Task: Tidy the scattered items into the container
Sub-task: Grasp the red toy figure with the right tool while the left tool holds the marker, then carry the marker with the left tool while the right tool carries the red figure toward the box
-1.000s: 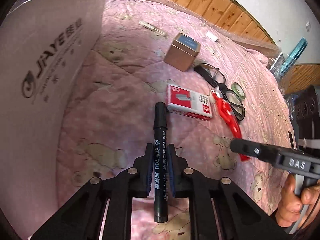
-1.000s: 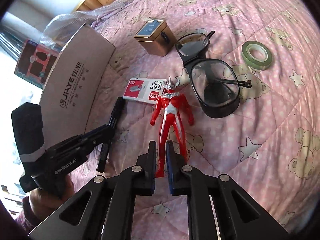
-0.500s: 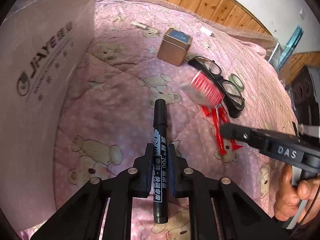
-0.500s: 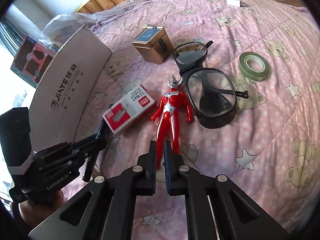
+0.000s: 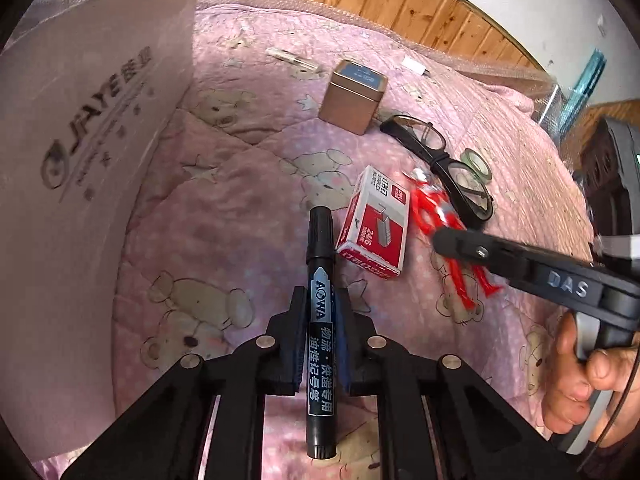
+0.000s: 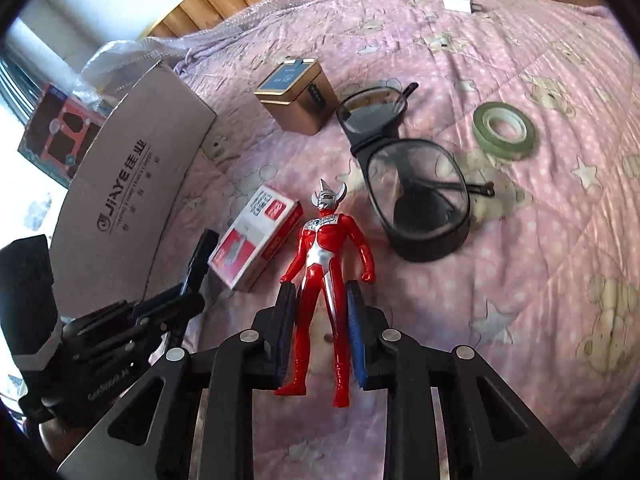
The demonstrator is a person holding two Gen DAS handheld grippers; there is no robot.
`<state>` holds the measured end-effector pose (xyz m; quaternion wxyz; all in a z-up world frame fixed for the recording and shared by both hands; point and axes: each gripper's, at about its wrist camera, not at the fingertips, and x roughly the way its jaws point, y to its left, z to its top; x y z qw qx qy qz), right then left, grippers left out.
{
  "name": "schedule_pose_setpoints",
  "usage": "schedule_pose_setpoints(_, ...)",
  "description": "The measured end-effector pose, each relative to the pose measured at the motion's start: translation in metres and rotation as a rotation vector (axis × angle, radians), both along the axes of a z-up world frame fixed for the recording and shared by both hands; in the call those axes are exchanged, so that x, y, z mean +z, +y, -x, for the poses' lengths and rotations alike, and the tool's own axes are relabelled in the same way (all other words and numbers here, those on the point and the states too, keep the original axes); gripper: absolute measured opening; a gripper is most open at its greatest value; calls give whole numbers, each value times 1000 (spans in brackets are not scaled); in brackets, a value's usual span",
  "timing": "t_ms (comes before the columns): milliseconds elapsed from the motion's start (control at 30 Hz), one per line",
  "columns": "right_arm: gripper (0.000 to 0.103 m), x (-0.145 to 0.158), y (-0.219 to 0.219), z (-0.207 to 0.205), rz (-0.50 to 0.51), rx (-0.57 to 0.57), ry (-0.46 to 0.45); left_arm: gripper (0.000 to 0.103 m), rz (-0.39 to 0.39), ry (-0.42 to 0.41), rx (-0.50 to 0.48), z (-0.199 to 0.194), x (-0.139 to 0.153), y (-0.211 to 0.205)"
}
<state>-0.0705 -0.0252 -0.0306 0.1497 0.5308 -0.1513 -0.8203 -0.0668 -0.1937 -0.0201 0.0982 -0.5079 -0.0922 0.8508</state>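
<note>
so far little seems to be done: nothing is seen going into the cardboard box (image 6: 132, 184), and its inside is hidden from both views. nearest, a black marker (image 5: 320, 320) is clamped between the closed fingers of the left gripper (image 5: 320, 334), not yet carried to the box at its left. the right gripper (image 6: 322, 334) is spread wide around the legs of a red toy figure (image 6: 326, 280), which lies on the pink quilt (image 6: 520, 260), apparently ungripped. just beside it a staple box (image 6: 256, 248) is left, then glasses (image 6: 404, 196), a brown tin (image 6: 298, 96), a tape roll (image 6: 504, 130) and, farthest, a small white object (image 6: 458, 4).
</note>
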Motion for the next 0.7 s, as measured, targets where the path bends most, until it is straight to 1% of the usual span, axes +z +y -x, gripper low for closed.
schedule_pose_setpoints(67, 27, -2, -7, -5, -22, 29, -6, 14, -5, -6, -4, -2, 1, -1)
schedule_pose_setpoints(100, 28, -6, -11, -4, -36, 43, -9, 14, 5, -15, 4, -2, -2, -1)
schedule_pose_setpoints(133, 28, -9, -17, -5, -45, 43, 6, 15, 11, -28, 12, -1, -7, -1)
schedule_pose_setpoints(167, 29, -8, -20, -4, -54, 46, 46, 16, 3, -17, 17, -1, -8, -1)
schedule_pose_setpoints(233, 27, -8, -25, -4, -91, 63, 64, 18, 1, 1, 10, -2, -9, 1)
schedule_pose_setpoints(333, 24, -6, -21, -4, -69, 52, 51, 14, 10, -4, 1, -2, -8, 0)
schedule_pose_setpoints(433, 21, -3, -20, -7, -59, 48, 50, 14, 8, -15, 8, -5, -6, -2)
schedule_pose_setpoints(500, 17, 1, -20, -9, -58, 52, 60, 14, 13, -17, 9, -7, -3, -1)
schedule_pose_setpoints(700, 17, 5, -26, -12, -60, 76, 71, 14, 82, -4, 22, -13, 11, 5)
